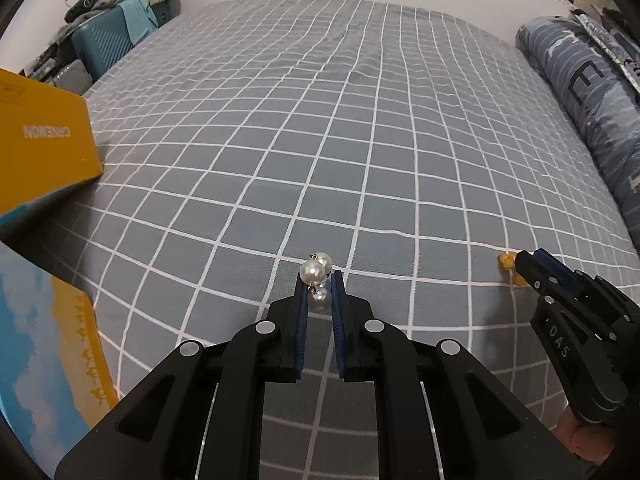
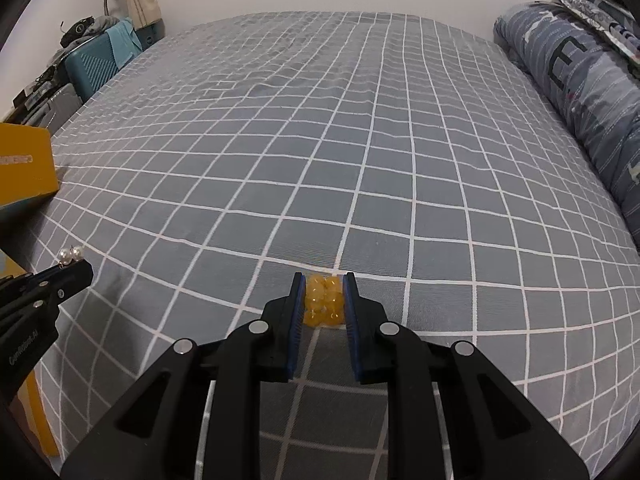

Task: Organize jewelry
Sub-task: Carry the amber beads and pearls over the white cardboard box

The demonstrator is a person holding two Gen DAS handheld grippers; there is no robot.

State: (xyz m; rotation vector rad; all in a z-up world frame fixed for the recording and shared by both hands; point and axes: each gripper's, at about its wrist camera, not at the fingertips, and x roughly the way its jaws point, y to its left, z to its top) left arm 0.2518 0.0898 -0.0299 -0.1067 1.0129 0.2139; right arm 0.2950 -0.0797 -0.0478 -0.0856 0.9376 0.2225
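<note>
Left wrist view shows the pearl piece [image 1: 317, 276], a small cluster of white beads on a gold pin, pinched between the pads of the left gripper [image 1: 320, 280], whose jaws are nearly closed on it just above the checked bedsheet [image 1: 360, 140]. Right wrist view shows the yellow bead piece [image 2: 324, 300] clamped the same way in the right gripper [image 2: 324, 292], also close over the bedsheet. Both pieces are picked up, so the gathering seems done; putting them away is left, and I judge the yellow box [image 1: 44, 140], lying on the bedsheet well to the left of the pearl piece, to be the likely place, though no open compartment shows. Pale lettering on that box is upside down and too blurred to read surely. "DAS" is readable on the right gripper's side, and small white lettering on the left gripper's side cannot be made out.
</note>
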